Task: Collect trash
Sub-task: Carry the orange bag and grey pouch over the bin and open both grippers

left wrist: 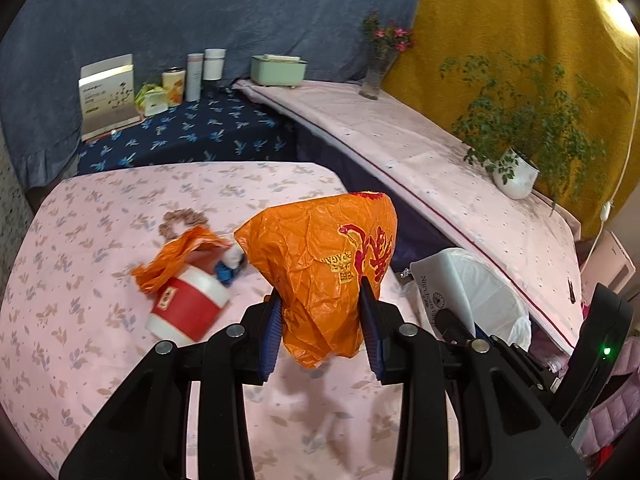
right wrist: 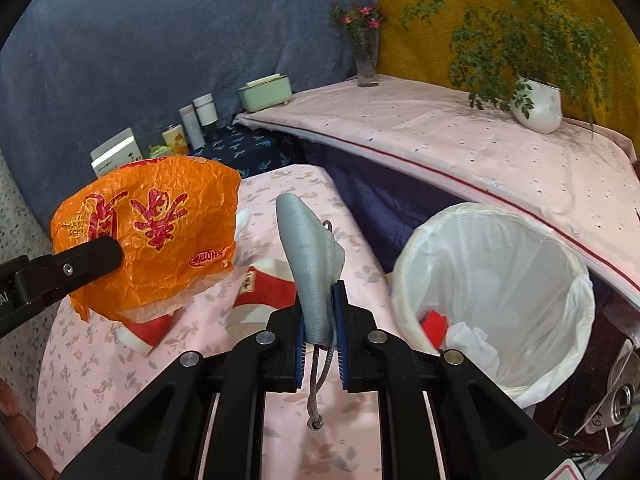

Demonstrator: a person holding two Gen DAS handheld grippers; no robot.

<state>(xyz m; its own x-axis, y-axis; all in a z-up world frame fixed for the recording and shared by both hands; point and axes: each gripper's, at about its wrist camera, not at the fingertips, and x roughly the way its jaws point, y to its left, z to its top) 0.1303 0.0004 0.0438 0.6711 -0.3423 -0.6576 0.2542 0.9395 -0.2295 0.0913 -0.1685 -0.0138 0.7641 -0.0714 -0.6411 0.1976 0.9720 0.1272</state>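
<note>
We hold a crumpled orange plastic bag with red characters (left wrist: 328,268) in our left gripper (left wrist: 322,320), its blue pads (left wrist: 271,332) pressed into the bag's lower folds so the bag stands up above the pink floral tablecloth (left wrist: 100,280). Our right gripper (right wrist: 320,344) is closed on a grey satin drawstring pouch (right wrist: 310,264), cord dangling below. The white-lined round waste bin (right wrist: 496,292) sits just right of the pouch, beside the table's edge, with a red scrap and crumpled white paper inside. Left of the bag lie a tipped red-and-white paper cup (left wrist: 188,308), another orange scrap (left wrist: 176,256) and something blue, too blurred to name.
</note>
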